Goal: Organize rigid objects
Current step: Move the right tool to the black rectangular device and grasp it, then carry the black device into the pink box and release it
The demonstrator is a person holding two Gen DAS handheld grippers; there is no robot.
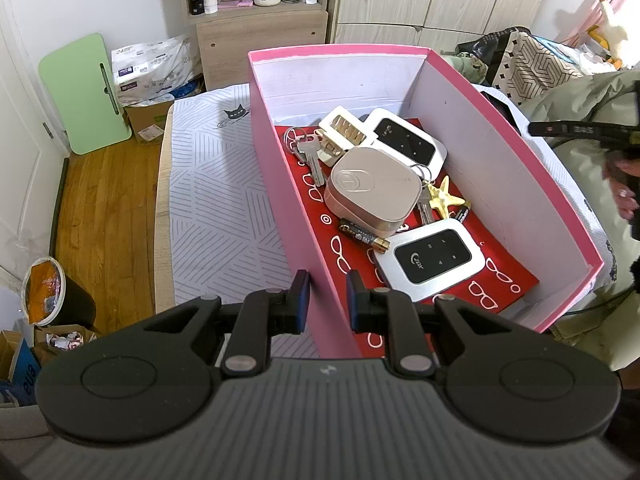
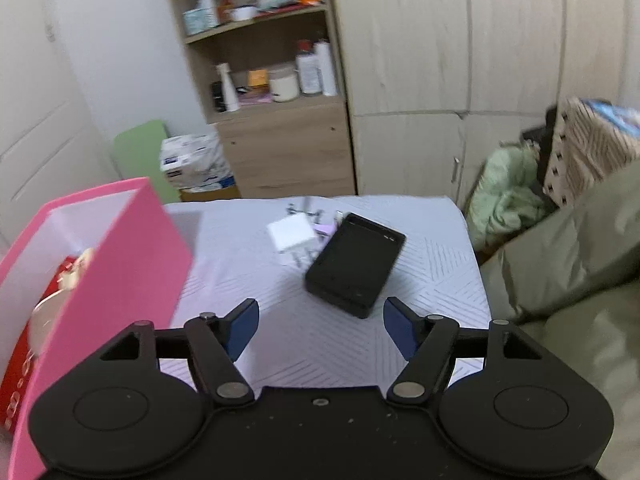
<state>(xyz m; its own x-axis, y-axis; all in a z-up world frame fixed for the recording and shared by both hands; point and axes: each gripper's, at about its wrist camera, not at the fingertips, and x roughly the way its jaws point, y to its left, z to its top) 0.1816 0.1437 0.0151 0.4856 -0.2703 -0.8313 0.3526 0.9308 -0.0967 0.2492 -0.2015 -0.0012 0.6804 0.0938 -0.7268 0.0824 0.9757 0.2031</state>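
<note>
An open pink box [image 1: 496, 168] stands on the bed, lined with red paper. In it lie two white pocket routers [image 1: 430, 260], a beige rounded case [image 1: 372, 190], a battery [image 1: 362, 234], keys [image 1: 312, 156], a gold starfish [image 1: 444, 200] and a white plug [image 1: 344, 132]. My left gripper [image 1: 328, 300] is shut on the box's near left wall, one pad on each side. In the right wrist view my right gripper [image 2: 320, 328] hangs open and empty above the bedcover. Just beyond it lie a black device [image 2: 356, 264] and a white charger cube [image 2: 290, 234]. The pink box [image 2: 120, 248] is to its left.
The bed has a grey striped cover [image 1: 216, 208]. An olive jacket [image 2: 580, 264] lies at its right edge, and a person's hand [image 1: 624, 188] shows there. A shelf unit [image 2: 272, 80] and wardrobe stand behind. A bin [image 1: 48, 292] sits on the wooden floor at left.
</note>
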